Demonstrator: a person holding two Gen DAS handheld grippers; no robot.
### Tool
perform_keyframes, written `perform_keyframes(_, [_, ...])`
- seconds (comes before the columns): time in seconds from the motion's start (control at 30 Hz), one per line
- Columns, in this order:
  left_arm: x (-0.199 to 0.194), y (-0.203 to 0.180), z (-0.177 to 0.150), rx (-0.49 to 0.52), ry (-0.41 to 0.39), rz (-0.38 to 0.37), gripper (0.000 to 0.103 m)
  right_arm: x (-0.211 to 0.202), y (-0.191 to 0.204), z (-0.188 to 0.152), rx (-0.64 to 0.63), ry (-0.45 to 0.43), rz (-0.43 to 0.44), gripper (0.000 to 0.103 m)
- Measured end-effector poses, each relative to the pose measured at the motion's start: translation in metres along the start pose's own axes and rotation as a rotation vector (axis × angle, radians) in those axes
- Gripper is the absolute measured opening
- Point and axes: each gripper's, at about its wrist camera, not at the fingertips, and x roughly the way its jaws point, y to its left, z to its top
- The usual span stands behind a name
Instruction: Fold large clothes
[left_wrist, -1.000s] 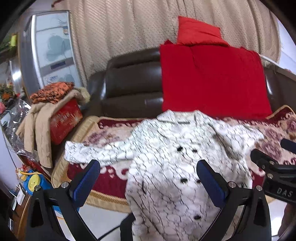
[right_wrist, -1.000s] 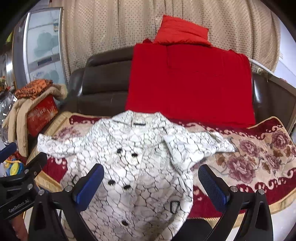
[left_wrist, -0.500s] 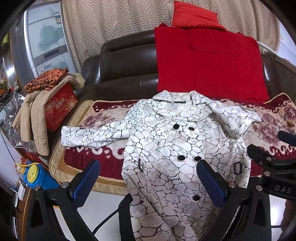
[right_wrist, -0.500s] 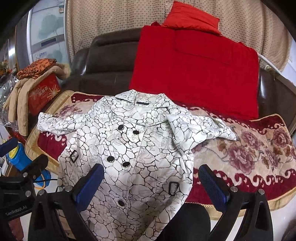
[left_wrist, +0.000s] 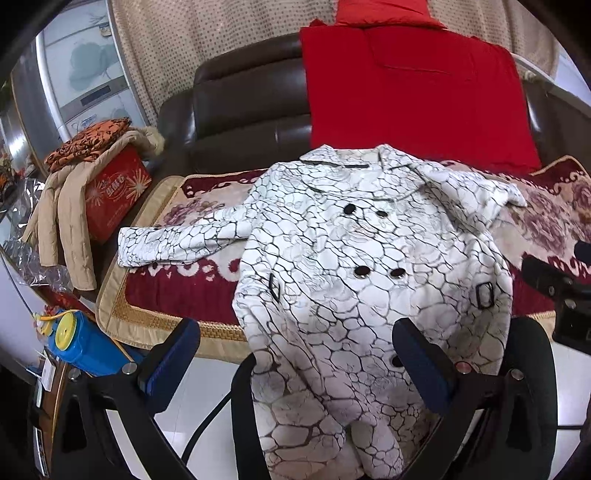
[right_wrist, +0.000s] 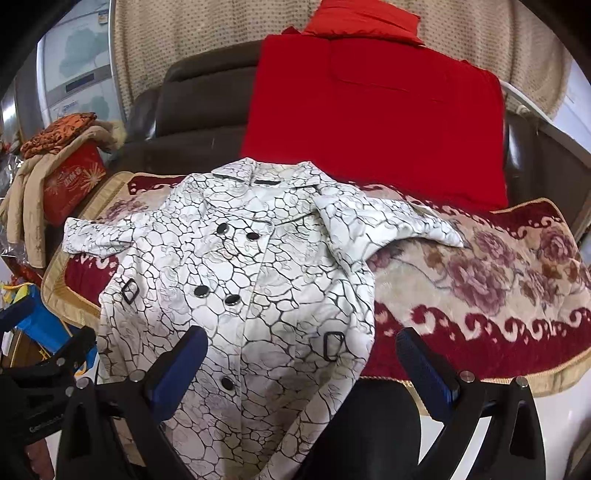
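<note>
A white coat with a black crackle pattern and dark buttons (left_wrist: 354, 266) lies face up on the sofa seat, collar toward the backrest, hem hanging over the front edge. One sleeve stretches out to the left and the other is folded over at the right. It also shows in the right wrist view (right_wrist: 240, 295). My left gripper (left_wrist: 295, 358) is open and empty above the coat's lower part. My right gripper (right_wrist: 301, 363) is open and empty above the coat's lower right side.
The sofa seat has a red and cream floral cover (right_wrist: 480, 280). A red blanket (left_wrist: 417, 99) drapes the brown leather backrest. At the left stand a red box (left_wrist: 114, 195) with a beige jacket and orange cloth, and a blue container (left_wrist: 85, 343) on the floor.
Both grippers have risen and tilted down, so the coat now shows lower and fuller in both views. The coat has not moved. Both grippers stay open.
</note>
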Motion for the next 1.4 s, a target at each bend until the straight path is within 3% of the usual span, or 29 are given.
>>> perform_keyframes(0.73, [-0.026,-0.005,-0.014,0.007,-0.018,-0.001,0.103,-0.039,-0.009,-0.025,0.008,-0.045,-0.007,0.103])
perform_keyframes(1.4, [-0.016,-0.005,-0.01,0.005,-0.008,0.007,0.103,-0.027,-0.008,-0.02,0.01,-0.024,0.003,0.103])
